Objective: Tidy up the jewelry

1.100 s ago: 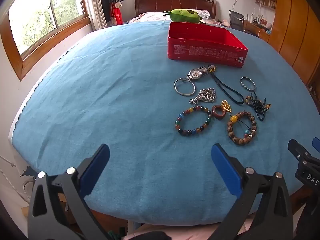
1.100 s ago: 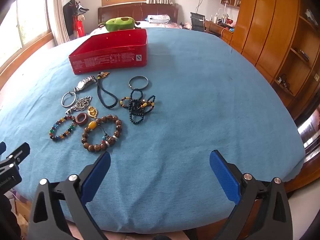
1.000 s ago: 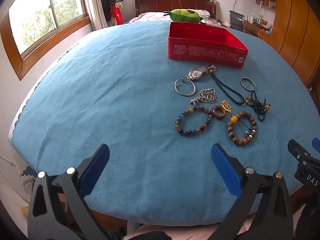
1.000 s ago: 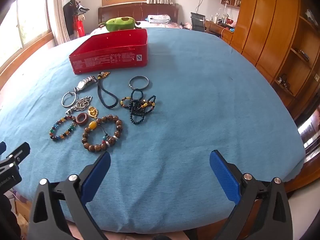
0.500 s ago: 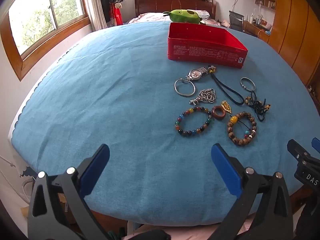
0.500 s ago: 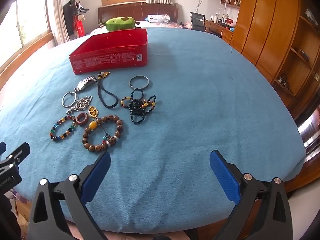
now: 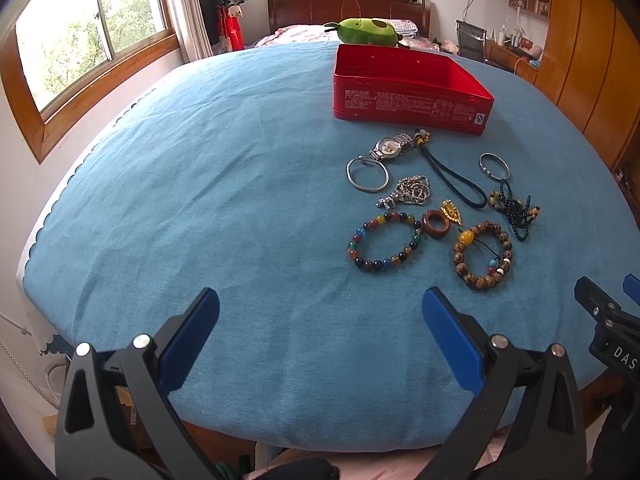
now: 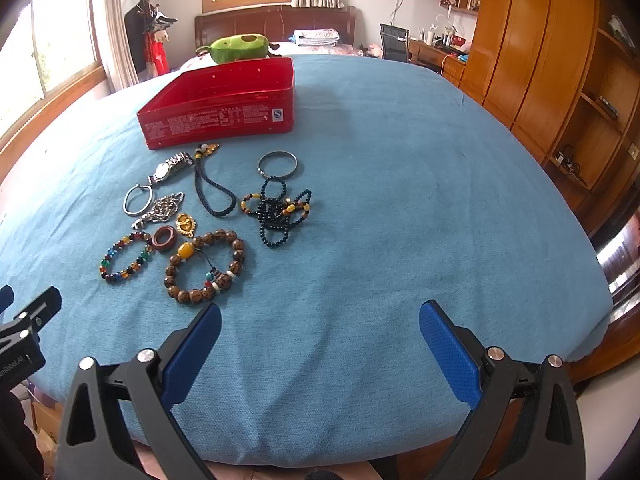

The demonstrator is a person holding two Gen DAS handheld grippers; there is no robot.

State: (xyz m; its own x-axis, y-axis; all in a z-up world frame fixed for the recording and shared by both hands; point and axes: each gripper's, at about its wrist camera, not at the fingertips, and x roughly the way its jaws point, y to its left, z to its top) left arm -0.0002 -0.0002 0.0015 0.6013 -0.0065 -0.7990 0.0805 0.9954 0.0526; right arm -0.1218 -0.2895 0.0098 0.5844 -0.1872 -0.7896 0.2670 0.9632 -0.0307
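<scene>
Jewelry is spread on a bench (image 7: 168, 184) covered by a blue cloth, and every place below is given relative to the red tin (image 7: 408, 90), an open box standing at the far side. Just in front of the tin, a silver watch (image 7: 390, 147) and a dark braided cord (image 7: 450, 178) are laid, with a plain silver bangle (image 7: 367, 174) a little nearer the viewer. A second, smaller bangle (image 7: 495, 166) is set in front of the tin's right corner, and a tangle of dark beads (image 7: 516, 210) is seen nearer than that. Farther from the tin, a silver chain (image 7: 410, 191), a gold pendant (image 7: 451, 213) and a brown ring (image 7: 437, 224) are grouped. Farthest from the tin, a multicoloured bead bracelet (image 7: 385, 242) and a brown wooden bead bracelet (image 7: 482, 255) are laid side by side.

Both claws are held at the bench edge opposite the tin, with nothing gripped. The left claw (image 7: 320, 322) is spread wide, well short of the multicoloured bracelet. The right claw (image 8: 320, 334) is likewise spread wide, its left finger just beside the wooden bracelet, apart from it.
</scene>
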